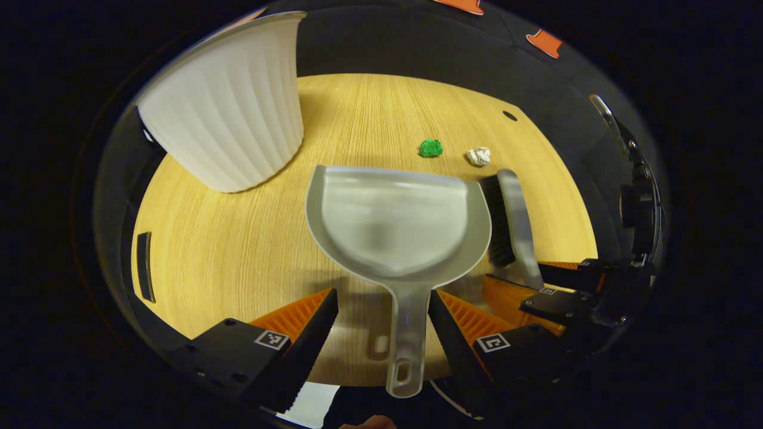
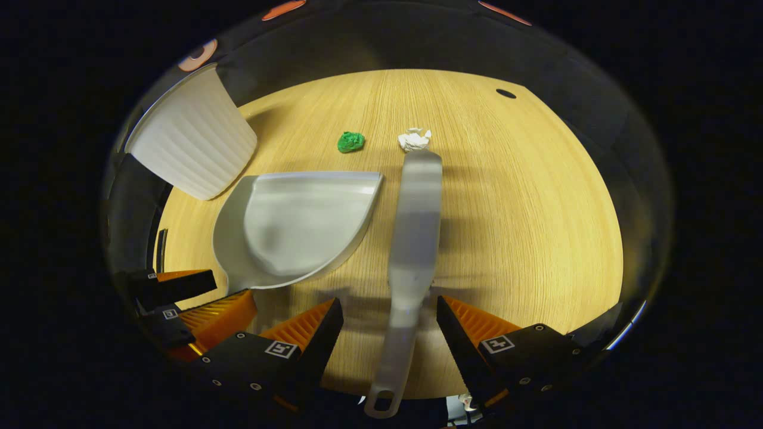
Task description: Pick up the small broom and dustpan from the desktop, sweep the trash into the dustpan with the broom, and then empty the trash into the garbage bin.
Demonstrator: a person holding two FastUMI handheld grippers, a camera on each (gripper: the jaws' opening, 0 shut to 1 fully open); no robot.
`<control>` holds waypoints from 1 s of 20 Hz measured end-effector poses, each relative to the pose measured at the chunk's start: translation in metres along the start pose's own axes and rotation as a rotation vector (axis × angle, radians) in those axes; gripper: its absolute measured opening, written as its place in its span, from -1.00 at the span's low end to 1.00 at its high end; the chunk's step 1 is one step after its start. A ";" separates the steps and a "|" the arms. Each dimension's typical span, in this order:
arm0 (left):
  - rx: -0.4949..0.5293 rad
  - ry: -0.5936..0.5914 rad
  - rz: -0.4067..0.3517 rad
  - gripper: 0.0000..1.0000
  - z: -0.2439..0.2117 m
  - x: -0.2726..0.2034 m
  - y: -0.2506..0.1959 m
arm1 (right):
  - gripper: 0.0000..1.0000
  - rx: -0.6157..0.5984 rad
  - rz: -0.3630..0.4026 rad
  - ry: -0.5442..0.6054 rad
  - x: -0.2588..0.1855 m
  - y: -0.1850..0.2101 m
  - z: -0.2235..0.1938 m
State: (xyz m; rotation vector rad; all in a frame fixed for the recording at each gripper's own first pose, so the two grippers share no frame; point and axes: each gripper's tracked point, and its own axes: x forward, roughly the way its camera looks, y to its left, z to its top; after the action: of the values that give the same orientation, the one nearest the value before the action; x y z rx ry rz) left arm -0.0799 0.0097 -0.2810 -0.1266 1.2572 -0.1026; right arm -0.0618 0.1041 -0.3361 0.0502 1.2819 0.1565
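Note:
A grey dustpan point(image 1: 396, 223) lies flat on the wooden desktop point(image 1: 238, 250), its handle pointing back between the fingers of my left gripper point(image 1: 382, 310), which stands open around the handle without touching it. To the dustpan's right lies the grey broom point(image 1: 512, 220) with black bristles. In the right gripper view the broom point(image 2: 411, 238) runs lengthwise, its handle between the open fingers of my right gripper point(image 2: 390, 316); the dustpan point(image 2: 298, 223) is to its left. A green paper ball point(image 1: 430, 148) and a white crumpled ball point(image 1: 478, 156) lie beyond both tools.
A white ribbed garbage bin point(image 1: 229, 110) stands at the far left of the desk, also seen as the bin point(image 2: 191, 140) in the right gripper view. The other gripper point(image 1: 566, 298) sits low right. A dark hole point(image 1: 509, 115) marks the desk's far right corner.

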 end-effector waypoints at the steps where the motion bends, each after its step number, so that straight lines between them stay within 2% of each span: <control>1: 0.002 0.020 0.009 0.95 -0.001 0.004 0.000 | 0.91 0.008 -0.007 0.004 0.002 -0.002 0.001; 5: -0.019 0.070 0.010 0.96 -0.002 0.003 0.000 | 0.91 0.006 -0.054 0.059 0.015 -0.015 0.000; 9: -0.030 0.103 0.003 0.94 -0.005 0.003 0.002 | 0.92 0.004 -0.041 0.057 0.025 -0.010 0.012; 10: -0.037 0.116 0.009 0.84 -0.006 0.001 0.005 | 0.92 0.003 -0.043 0.065 0.024 -0.008 0.012; 12: -0.046 0.131 0.003 0.51 -0.006 0.003 0.003 | 0.93 -0.008 -0.030 0.033 0.029 -0.005 0.021; 15: -0.031 0.146 0.001 0.48 -0.005 0.005 -0.001 | 0.91 -0.053 -0.041 0.036 0.029 -0.009 0.021; 18: -0.016 0.144 -0.005 0.32 -0.004 0.006 -0.001 | 0.66 -0.049 -0.060 0.037 0.029 -0.017 0.023; 19: -0.017 0.148 -0.005 0.32 -0.004 0.006 -0.001 | 0.24 -0.037 -0.074 0.047 0.031 -0.021 0.021; 20: -0.019 0.149 -0.005 0.34 -0.004 0.006 -0.001 | 0.11 -0.015 -0.086 0.047 0.030 -0.025 0.022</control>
State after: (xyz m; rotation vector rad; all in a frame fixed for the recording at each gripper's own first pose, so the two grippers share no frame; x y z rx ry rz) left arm -0.0815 0.0077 -0.2880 -0.1404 1.4064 -0.1054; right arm -0.0301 0.0852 -0.3617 -0.0213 1.3277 0.0943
